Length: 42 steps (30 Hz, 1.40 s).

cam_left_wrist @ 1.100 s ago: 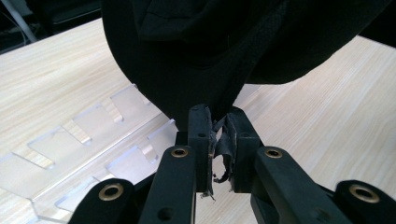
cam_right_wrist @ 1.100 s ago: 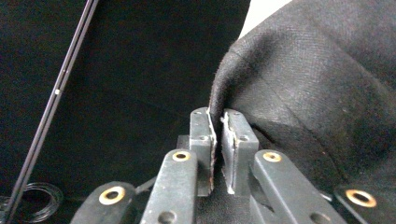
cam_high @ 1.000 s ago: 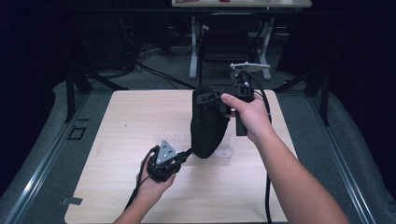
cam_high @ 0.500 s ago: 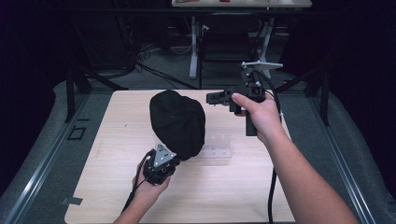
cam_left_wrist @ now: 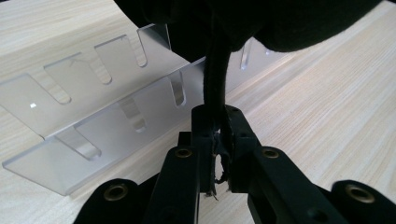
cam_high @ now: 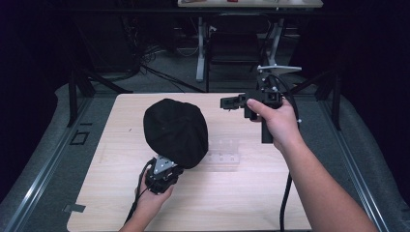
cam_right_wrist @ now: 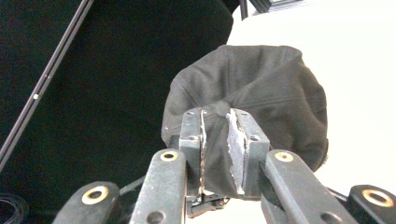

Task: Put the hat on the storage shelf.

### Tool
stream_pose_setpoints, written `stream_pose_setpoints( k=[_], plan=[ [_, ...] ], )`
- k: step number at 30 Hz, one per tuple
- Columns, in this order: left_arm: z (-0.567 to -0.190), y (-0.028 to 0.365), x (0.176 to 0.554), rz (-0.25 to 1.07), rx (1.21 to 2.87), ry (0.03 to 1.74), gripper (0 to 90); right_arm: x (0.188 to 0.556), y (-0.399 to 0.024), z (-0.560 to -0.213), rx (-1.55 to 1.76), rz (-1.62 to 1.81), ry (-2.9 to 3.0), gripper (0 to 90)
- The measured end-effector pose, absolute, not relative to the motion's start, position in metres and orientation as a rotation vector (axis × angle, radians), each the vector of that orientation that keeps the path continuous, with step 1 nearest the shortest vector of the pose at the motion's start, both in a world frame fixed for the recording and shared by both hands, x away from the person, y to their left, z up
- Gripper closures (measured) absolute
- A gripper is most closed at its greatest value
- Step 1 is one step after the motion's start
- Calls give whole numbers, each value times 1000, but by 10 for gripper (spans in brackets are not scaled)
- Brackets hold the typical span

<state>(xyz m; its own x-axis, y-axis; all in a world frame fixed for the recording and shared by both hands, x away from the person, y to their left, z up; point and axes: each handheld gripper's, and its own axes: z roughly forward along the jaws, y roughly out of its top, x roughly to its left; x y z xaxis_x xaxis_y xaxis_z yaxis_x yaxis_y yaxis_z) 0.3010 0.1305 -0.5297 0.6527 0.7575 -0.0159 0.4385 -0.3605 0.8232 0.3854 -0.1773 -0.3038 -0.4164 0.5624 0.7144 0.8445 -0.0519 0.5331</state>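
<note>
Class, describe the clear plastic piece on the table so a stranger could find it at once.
Start at the light wooden table. Near its middle, just right of the black cap, lies a clear plastic rack. It alone is see-through, with a row of slots cut in it.

My rig: matte black two-jaw left gripper (cam_high: 170,166), grey three-cornered plate on top, brass-ringed screws, black cable; matching black right gripper (cam_high: 226,102); forearms unsleeved.
</note>
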Motion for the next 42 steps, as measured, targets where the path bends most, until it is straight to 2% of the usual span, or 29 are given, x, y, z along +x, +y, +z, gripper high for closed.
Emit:
stream_pose_setpoints(
  k=[10, 21, 30, 42],
  plan=[
    [-528, 134, 299, 470, 2001, 945, 801, 381, -185, -305, -1535, -1456, -1966, 728],
    [-523, 145, 294, 420, 1945, 972, 588, 375, -200, -311, -1620, -1416, -2005, 720],
    [-517, 162, 288, 403, 1905, 995, 535, 364, -210, -320, -1683, -1387, -2084, 713],
    [-519, 193, 279, 391, 1861, 1081, 517, 352, -220, -336, -1727, -1342, -2134, 706]
  ],
)
